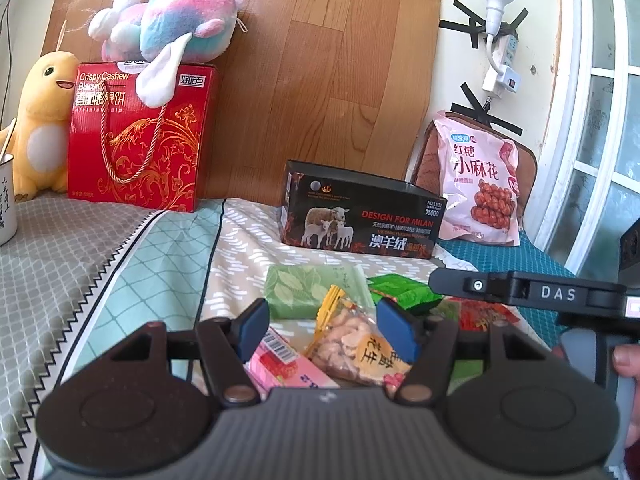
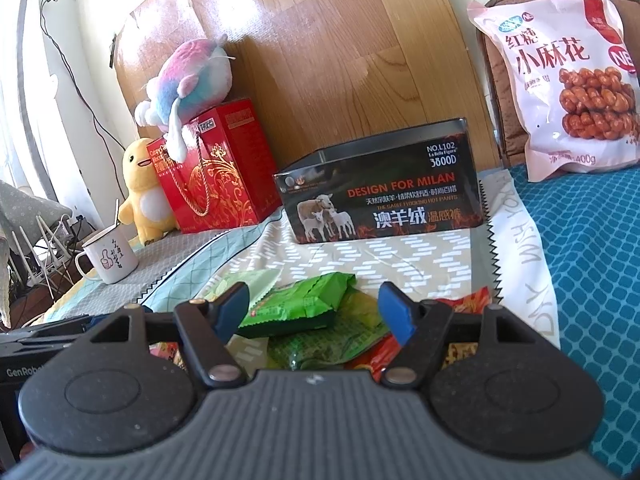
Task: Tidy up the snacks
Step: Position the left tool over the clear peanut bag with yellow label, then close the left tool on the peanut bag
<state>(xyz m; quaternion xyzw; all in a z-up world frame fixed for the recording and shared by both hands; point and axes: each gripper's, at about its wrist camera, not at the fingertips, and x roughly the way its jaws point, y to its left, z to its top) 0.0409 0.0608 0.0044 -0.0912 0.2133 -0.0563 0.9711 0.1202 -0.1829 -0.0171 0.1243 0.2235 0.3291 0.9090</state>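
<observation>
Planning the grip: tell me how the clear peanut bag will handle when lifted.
The clear peanut bag looks soft and crinkly, so it will probably sag. Its loose contents may shift. The glossy film could slip between the pads.

The left gripper has a grey ribbed body, two black round discs, black link arms with brass-coloured rivets and blue fingers. The right gripper looks the same; its black side bar reads "DAS".

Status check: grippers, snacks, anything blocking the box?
Left gripper open around peanut packet. Right gripper open over green packet. Black tin open, unobstructed.
</observation>
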